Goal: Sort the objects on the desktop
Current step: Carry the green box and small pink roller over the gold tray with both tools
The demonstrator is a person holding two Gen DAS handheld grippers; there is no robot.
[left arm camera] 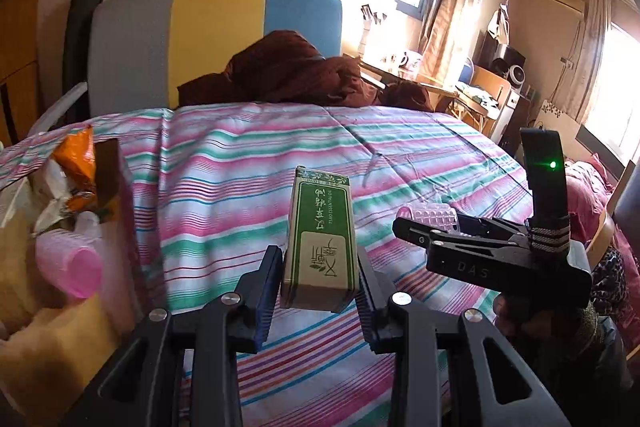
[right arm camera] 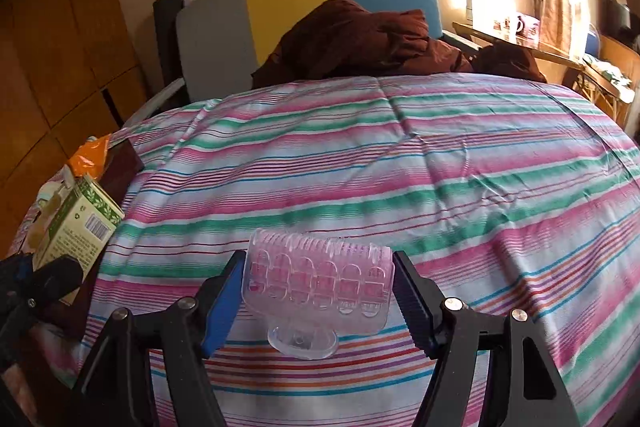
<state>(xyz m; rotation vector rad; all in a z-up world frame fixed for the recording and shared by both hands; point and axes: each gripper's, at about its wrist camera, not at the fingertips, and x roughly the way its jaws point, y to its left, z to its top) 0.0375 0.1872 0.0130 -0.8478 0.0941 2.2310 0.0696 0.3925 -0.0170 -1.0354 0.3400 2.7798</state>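
In the left wrist view my left gripper [left arm camera: 320, 291] is shut on a green and beige carton [left arm camera: 322, 239], held upright above the striped bedsheet [left arm camera: 248, 167]. To its right, my right gripper [left arm camera: 416, 231] carries a clear pink hair roller [left arm camera: 434, 215]. In the right wrist view the right gripper [right arm camera: 318, 297] is shut on that hair roller [right arm camera: 318, 279], with both fingers against its ends and its clear round foot hanging below. The carton [right arm camera: 76, 227] and the left gripper [right arm camera: 44, 279] show at the left edge.
A pile at the left holds another pink roller [left arm camera: 70, 265], an orange packet [left arm camera: 78, 151] and a brown box [left arm camera: 108, 163]. A brown garment [left arm camera: 288, 71] lies by the grey, yellow and blue headboard [left arm camera: 216, 39]. A cluttered desk [left arm camera: 420, 75] stands past the bed's right side.
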